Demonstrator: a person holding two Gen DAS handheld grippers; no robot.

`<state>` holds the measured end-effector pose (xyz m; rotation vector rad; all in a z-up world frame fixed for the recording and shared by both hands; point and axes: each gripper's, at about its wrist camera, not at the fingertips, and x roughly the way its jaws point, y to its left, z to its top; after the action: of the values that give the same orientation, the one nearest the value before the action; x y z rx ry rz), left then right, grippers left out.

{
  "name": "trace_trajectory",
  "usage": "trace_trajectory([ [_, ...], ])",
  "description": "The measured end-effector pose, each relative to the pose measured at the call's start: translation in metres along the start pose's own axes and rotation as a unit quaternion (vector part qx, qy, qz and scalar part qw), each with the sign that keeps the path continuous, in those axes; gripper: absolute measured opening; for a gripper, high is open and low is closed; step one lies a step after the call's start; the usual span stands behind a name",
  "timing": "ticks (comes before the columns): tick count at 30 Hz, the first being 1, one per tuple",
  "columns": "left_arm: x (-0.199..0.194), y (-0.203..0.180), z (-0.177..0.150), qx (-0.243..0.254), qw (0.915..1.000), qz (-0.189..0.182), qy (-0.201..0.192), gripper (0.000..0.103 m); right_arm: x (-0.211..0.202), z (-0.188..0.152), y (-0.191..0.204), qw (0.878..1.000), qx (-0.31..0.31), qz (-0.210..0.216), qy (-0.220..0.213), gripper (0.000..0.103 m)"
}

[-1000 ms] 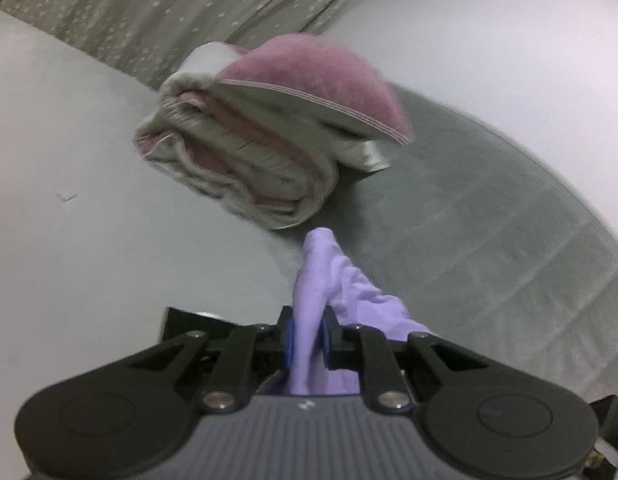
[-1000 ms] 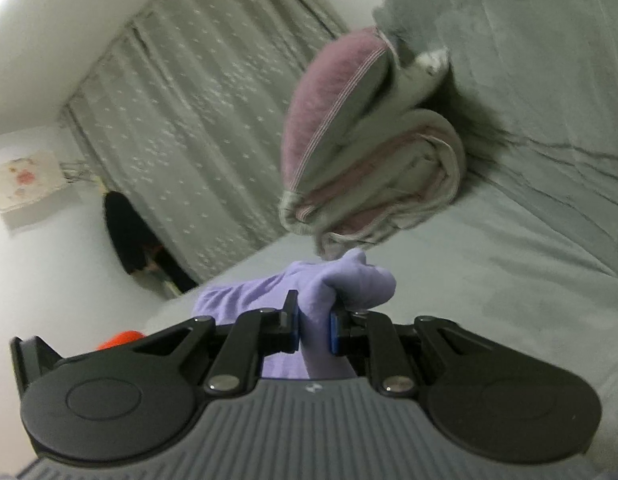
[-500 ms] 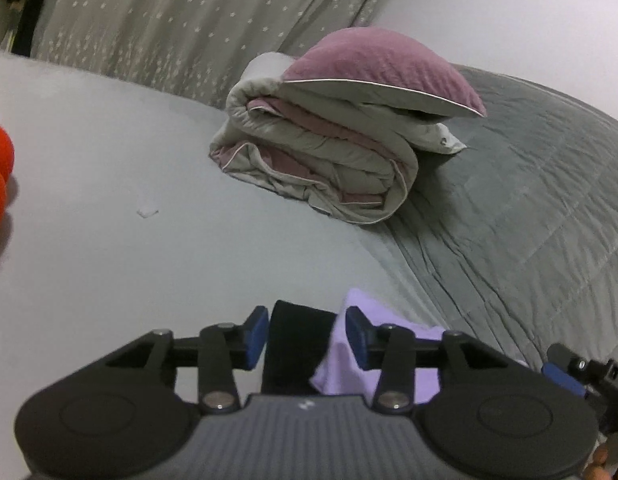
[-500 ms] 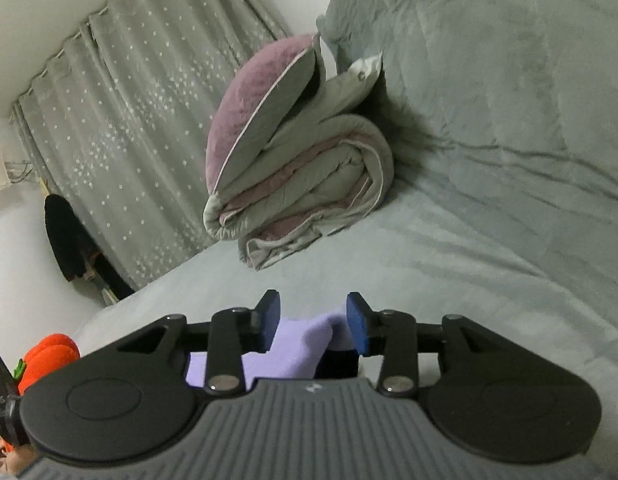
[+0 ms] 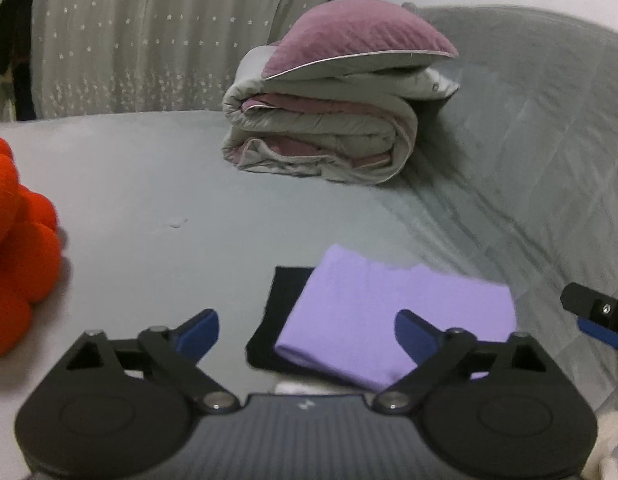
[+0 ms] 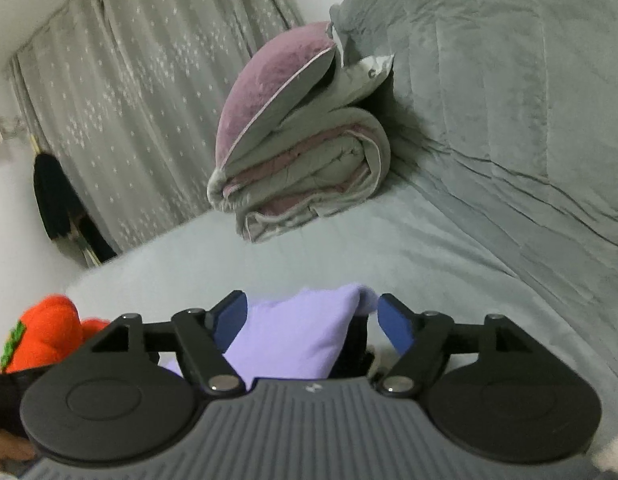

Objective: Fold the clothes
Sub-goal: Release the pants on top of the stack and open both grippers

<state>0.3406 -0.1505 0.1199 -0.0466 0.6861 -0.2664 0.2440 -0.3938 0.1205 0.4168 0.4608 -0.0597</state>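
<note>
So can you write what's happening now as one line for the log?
left gripper: open | right gripper: open | folded lilac cloth garment: lying atop folded black garment | grey bed

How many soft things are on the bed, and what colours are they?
Purple folded cloth: 1
Black folded cloth: 1
Orange plush toy: 1
Pink and grey pillow: 1
Grey and pink folded quilt: 1
Total: 5

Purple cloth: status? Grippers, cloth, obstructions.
Left gripper open, right gripper open. Purple cloth folded, lying on a dark garment on the bed, nothing gripping it. Orange plush off to the left, no obstruction.
</note>
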Motion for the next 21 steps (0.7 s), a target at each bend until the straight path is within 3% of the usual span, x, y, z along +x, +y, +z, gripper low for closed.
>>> trace_trajectory([
  [2,-0.007,-0.005,-0.003,0.017,0.9996,0.021,0.011,0.102,-0.005,-0.002,0.006,1.000,0.002,-0.013,0.011,0.085],
  [4,-0.014,-0.009,-0.006,0.035,0.9982,0.040,0.028,0.102,-0.010,-0.006,0.011,0.999,0.009,-0.032,0.021,0.103],
  [9,-0.027,-0.013,-0.011,0.046,0.9943,0.060,0.076,0.102,-0.022,-0.019,0.023,0.994,0.026,-0.095,0.044,0.103],
  [15,-0.035,-0.011,-0.014,0.013,0.9923,0.067,0.103,0.102,-0.020,-0.023,0.029,0.989,0.040,-0.112,0.083,0.103],
  [21,-0.040,-0.018,-0.023,0.028,0.9906,0.077,0.110,0.102,-0.018,-0.027,0.034,0.983,0.054,-0.128,0.121,0.103],
])
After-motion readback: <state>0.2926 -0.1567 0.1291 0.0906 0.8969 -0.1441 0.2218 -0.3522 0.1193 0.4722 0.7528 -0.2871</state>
